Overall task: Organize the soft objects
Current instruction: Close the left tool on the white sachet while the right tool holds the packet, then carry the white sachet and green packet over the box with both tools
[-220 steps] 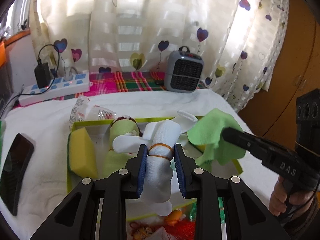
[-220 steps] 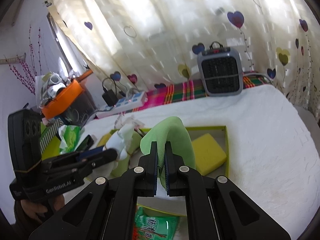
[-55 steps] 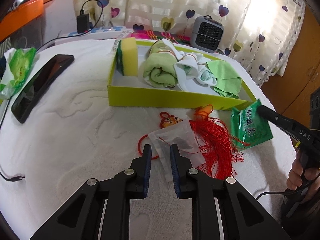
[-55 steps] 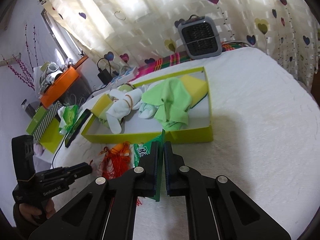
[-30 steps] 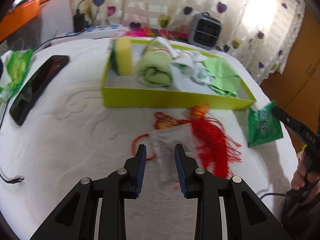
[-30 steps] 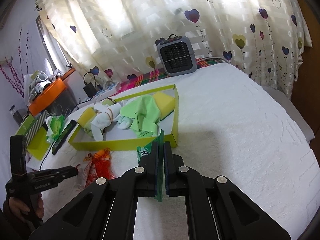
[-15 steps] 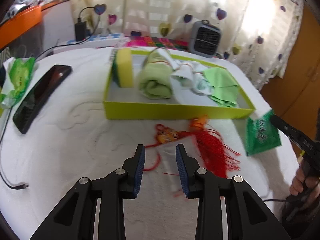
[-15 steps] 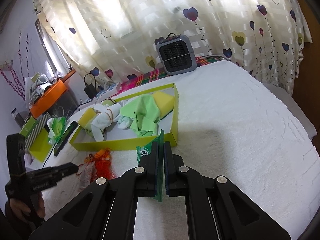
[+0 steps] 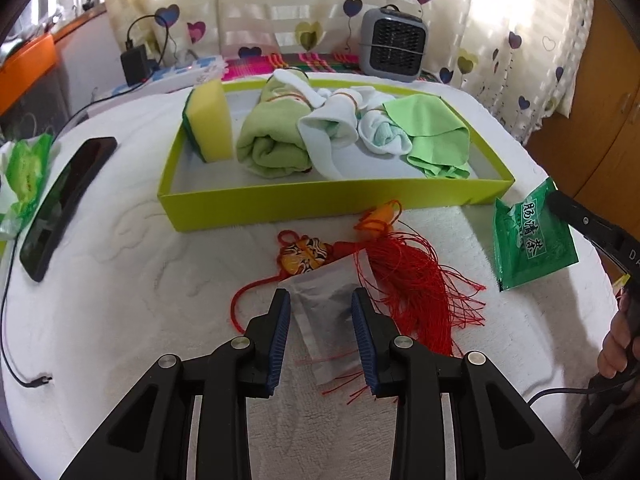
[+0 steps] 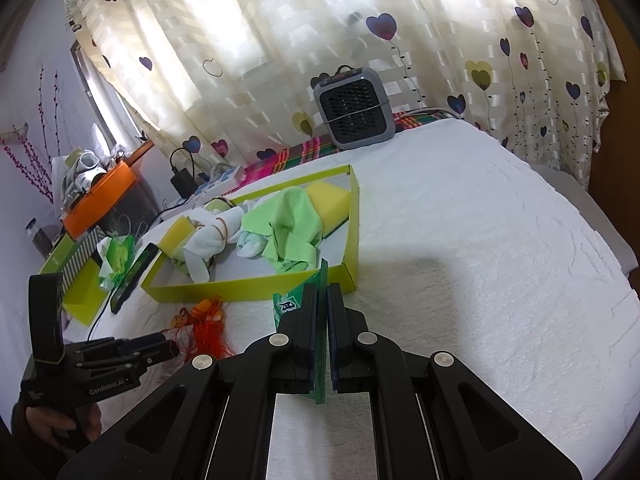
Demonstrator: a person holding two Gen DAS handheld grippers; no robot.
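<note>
A lime-green tray (image 9: 332, 196) on the white bed holds a yellow sponge (image 9: 210, 118), a rolled green towel (image 9: 274, 136), white socks (image 9: 340, 120) and a green cloth (image 9: 432, 128). My left gripper (image 9: 322, 320) is open above a clear plastic pouch (image 9: 326, 312) that lies over a red tassel charm (image 9: 404, 276). My right gripper (image 10: 322, 300) is shut on a green tea packet (image 10: 322, 304), held above the bed by the tray's near right corner. The packet also shows in the left wrist view (image 9: 530, 236).
A black phone (image 9: 64, 204) and a green tissue pack (image 9: 24, 172) lie left of the tray. A grey heater (image 9: 394, 48) and a power strip (image 9: 180, 76) stand behind it. A wooden cabinet (image 9: 600, 92) is at the right.
My left gripper has opened wider and let go of the clear pouch, which now lies on the bed between the fingers. My right gripper still holds the tea packet lifted.
</note>
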